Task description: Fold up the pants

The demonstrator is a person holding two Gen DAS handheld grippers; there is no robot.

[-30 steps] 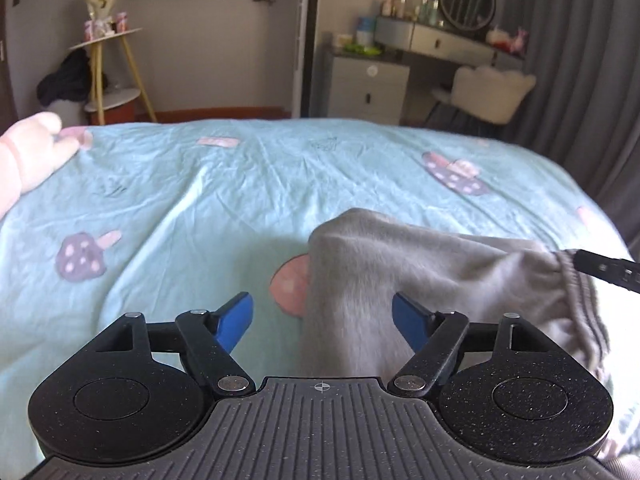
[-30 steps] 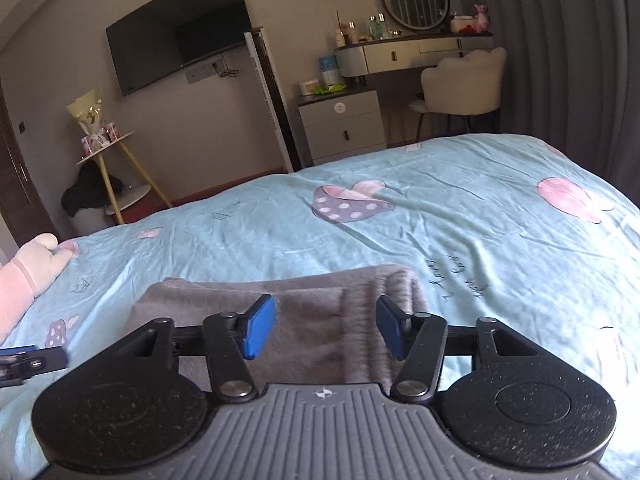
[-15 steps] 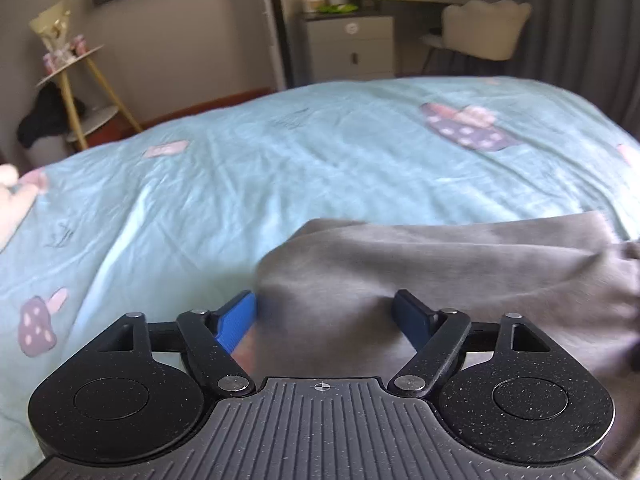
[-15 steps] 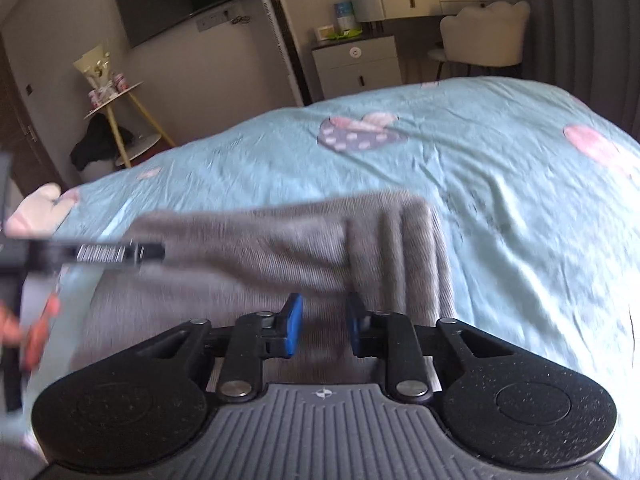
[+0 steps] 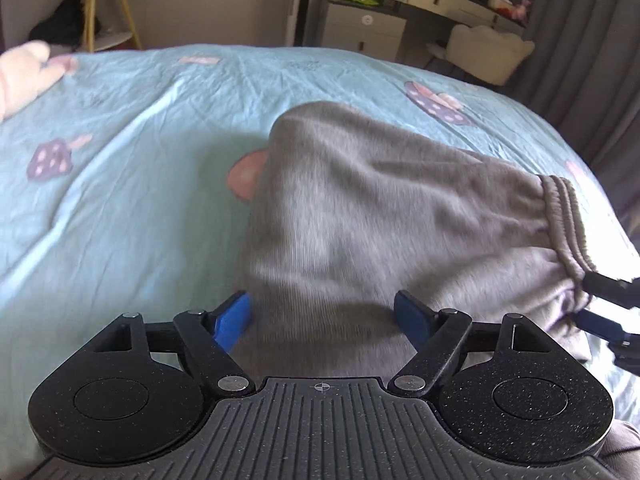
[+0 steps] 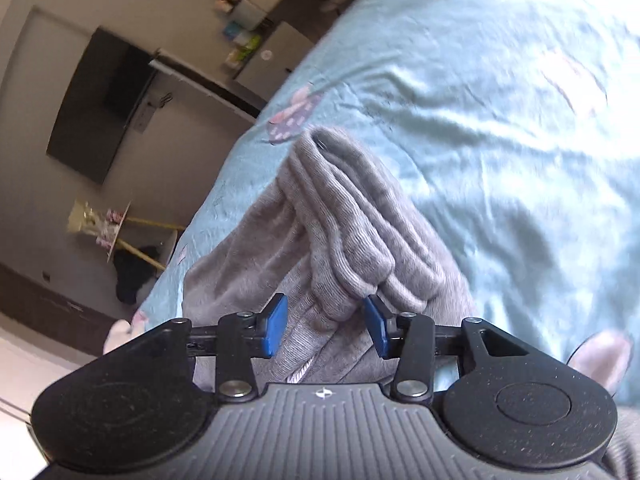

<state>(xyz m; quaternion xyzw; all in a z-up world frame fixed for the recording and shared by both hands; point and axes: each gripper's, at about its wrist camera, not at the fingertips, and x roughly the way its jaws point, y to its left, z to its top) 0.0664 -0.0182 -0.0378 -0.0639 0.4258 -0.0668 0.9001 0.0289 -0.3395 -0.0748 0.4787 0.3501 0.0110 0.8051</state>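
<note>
Grey sweatpants (image 5: 380,208) lie folded on the light blue bedsheet (image 5: 140,160), their ribbed waistband (image 5: 564,220) at the right end. My left gripper (image 5: 324,316) hovers low over the near left part of the pants; its jaws stand wide, closing slightly, with grey cloth bulging between them and the left pad at the fold's edge. My right gripper (image 6: 326,328) is rolled to one side at the waistband (image 6: 352,220); its jaws are opening, and a bunched fold of waistband sits between them against the right pad. That gripper's fingers (image 5: 608,292) show at the right edge of the left wrist view.
A pink plush thing (image 5: 24,72) lies at the bed's far left. Beyond the bed stand a yellow-legged stand (image 5: 100,8), a white drawer unit (image 5: 360,28), a white chair (image 5: 488,52) and grey curtains (image 5: 580,40). A TV (image 6: 100,108) hangs on the wall.
The right gripper, pinched on the waistband half a second ago, has opened and rolled sideways. The left gripper has dropped lower over the pants, which now lie more bunched.
</note>
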